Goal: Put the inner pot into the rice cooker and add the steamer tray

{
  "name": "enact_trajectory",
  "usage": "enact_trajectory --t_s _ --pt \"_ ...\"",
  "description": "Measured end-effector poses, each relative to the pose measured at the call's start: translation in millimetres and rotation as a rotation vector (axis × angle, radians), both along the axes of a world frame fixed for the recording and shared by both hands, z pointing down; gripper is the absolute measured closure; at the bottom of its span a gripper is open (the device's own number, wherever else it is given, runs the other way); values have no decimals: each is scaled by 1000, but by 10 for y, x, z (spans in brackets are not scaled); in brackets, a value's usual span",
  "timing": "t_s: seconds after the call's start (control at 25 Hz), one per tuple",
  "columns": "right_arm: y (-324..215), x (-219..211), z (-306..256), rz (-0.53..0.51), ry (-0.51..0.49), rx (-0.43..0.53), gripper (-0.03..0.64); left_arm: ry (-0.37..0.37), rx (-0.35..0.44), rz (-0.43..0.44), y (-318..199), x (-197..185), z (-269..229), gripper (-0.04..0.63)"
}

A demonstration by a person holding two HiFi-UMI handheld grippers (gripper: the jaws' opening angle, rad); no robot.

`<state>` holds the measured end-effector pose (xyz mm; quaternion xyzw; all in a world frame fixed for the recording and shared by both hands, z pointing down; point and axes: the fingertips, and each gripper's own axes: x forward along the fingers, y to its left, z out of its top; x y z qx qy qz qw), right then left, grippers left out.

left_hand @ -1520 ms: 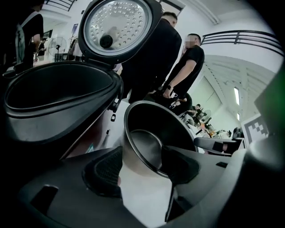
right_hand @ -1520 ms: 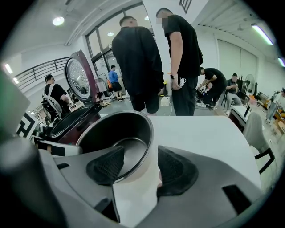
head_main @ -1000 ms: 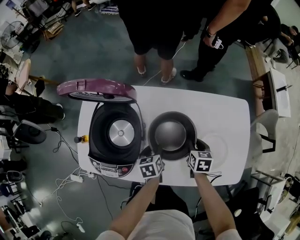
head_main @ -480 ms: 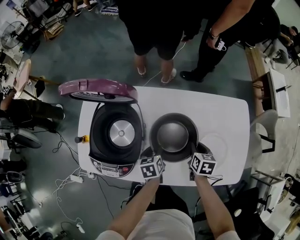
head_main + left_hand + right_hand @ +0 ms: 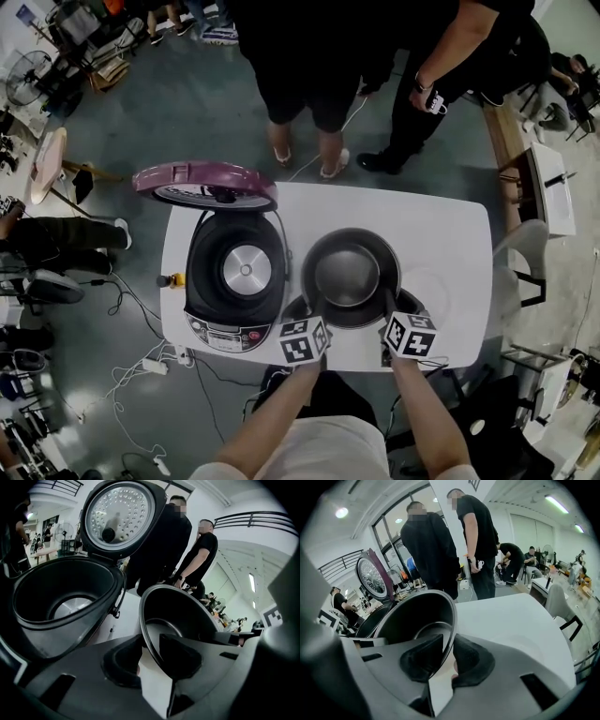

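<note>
Inner pot [image 5: 349, 275] sits over the white table [image 5: 450, 234], just right of the open rice cooker [image 5: 234, 277]. Left gripper [image 5: 312, 317] is on its near-left rim and right gripper [image 5: 388, 311] on the near-right. Both are clamped narrow on the wall, w/ one pad inside and one outside.

Pinched in tighter on rim of inner pot [image 5: 349, 274]: left gripper [image 5: 312, 319] at lower-left edge, right gripper [image 5: 389, 309] at lower-right edge. Raised off tabletop [image 5: 455, 244] since a second ago. Looming slightly larger mid-frame.
</note>
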<state>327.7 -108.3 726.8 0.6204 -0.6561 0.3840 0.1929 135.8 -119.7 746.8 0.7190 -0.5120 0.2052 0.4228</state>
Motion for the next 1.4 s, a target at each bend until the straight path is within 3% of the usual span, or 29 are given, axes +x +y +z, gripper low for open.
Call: enact_trajectory --t_s 0.56,1.4 --pt "-54 -247 -766 0 -25 134 534 8 116 -42 -99 -270 -797 477" --pt "3 -1011 -1576 -61 -83 297 535 15 263 -215 21 -1094 -1630 509"
